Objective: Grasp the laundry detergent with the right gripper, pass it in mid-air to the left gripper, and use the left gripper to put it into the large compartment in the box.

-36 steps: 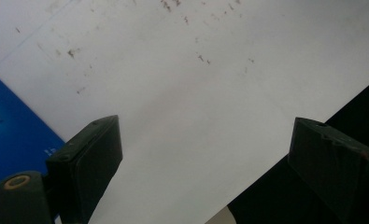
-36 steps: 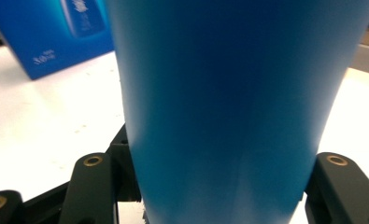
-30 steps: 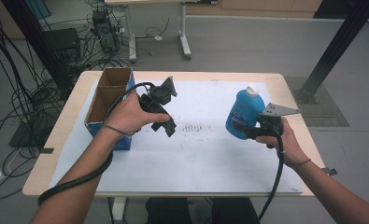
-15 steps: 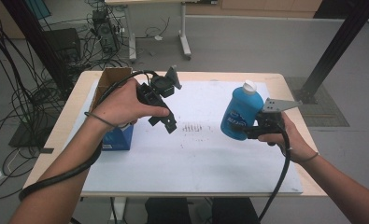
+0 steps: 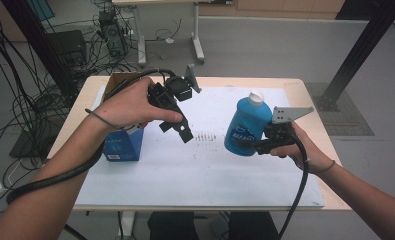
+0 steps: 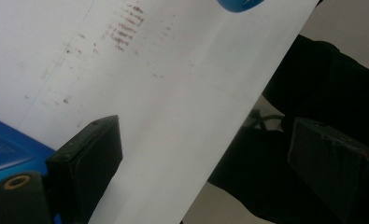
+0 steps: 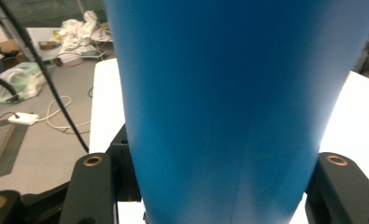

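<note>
Blue plastic bottle (image 5: 245, 126), judged smooth, slippery and fairly heavy, is clamped low on its body by the right hand-held gripper (image 5: 257, 145); the left hand-held gripper (image 5: 177, 131) is held wide open and empty.

One blue bottle (image 5: 246, 125) sits between the right gripper (image 5: 245, 145) jaws; one blue box (image 5: 124, 144) lies beside the left gripper (image 5: 177, 127); one table (image 5: 195, 170) below both.
</note>
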`<state>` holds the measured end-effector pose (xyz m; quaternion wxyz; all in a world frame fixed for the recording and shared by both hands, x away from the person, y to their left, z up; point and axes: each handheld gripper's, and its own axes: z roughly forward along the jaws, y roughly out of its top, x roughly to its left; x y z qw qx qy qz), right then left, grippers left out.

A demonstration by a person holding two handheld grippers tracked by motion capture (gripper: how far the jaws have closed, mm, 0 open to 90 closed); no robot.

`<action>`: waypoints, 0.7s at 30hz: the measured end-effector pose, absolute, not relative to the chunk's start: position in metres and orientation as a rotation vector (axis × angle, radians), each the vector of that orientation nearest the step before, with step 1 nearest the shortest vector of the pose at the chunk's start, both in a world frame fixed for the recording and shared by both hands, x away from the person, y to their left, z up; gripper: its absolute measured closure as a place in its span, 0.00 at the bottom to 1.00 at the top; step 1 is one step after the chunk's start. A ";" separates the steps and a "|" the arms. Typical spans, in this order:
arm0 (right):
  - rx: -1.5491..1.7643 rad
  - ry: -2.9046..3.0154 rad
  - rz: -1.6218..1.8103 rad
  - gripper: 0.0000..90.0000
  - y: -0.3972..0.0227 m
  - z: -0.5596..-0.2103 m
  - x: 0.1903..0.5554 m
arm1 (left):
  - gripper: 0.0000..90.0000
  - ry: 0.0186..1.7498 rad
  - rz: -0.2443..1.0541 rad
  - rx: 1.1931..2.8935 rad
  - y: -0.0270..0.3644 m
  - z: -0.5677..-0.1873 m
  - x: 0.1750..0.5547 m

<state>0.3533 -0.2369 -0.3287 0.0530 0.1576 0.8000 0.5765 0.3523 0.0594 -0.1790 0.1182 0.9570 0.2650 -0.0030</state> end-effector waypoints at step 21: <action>0.162 2.592 1.794 0.46 -0.186 -0.323 0.358 | 0.12 0.602 -0.034 2.865 0.042 -0.168 0.339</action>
